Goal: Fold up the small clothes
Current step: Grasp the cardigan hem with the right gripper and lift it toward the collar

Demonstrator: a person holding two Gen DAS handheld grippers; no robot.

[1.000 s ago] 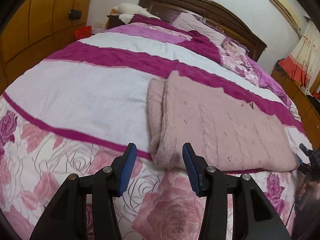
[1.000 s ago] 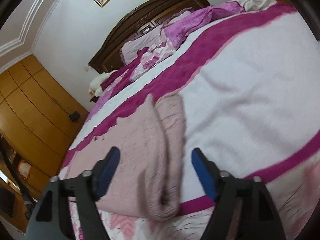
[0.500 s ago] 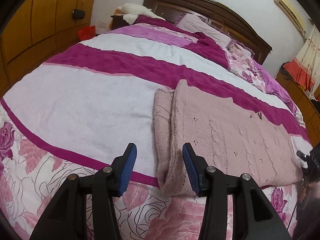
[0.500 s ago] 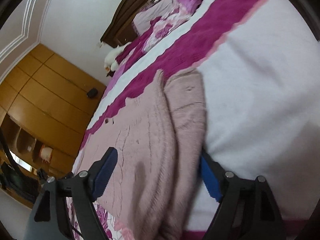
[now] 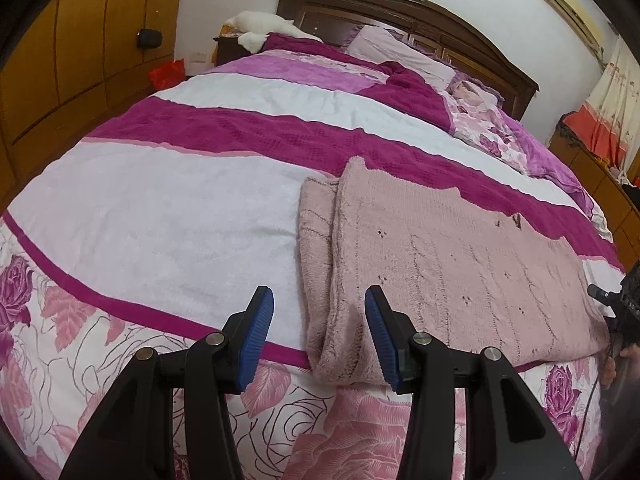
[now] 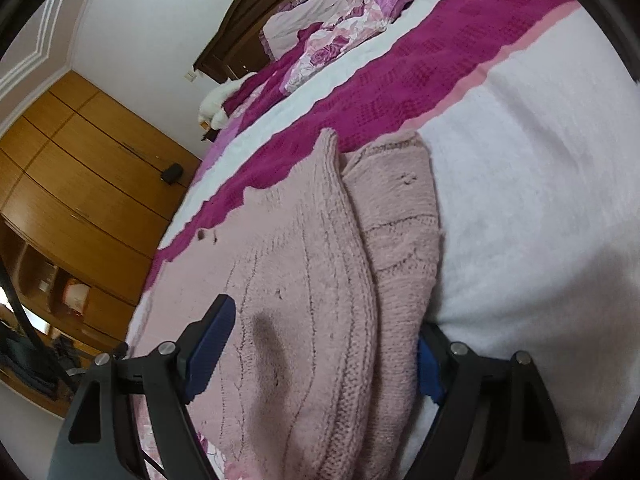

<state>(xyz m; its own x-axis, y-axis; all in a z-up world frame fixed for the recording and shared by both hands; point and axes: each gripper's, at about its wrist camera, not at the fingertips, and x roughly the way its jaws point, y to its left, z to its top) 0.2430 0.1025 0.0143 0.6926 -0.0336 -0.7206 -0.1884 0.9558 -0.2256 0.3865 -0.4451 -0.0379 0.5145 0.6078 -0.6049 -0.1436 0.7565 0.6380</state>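
Now that the gaping right gripper (image 6: 320, 350) has dropped to straddle the pink sweater's (image 6: 304, 280) folded edge at lower centre, a pinch looks next, left gripper (image 5: 319, 330) unclenched and empty.

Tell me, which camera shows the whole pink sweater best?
The left wrist view: the pink sweater lies there almost whole on the bed. The right wrist view is too close, showing only its folded end between the right gripper's open jaws.

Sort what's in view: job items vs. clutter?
Job:
- pink knitted sweater, part folded
- left gripper, open
- right gripper, open, straddling the sweater's edge

Just there:
- magenta-and-white striped bedspread
- dark wooden headboard
- lilac pillow
- wooden wardrobe
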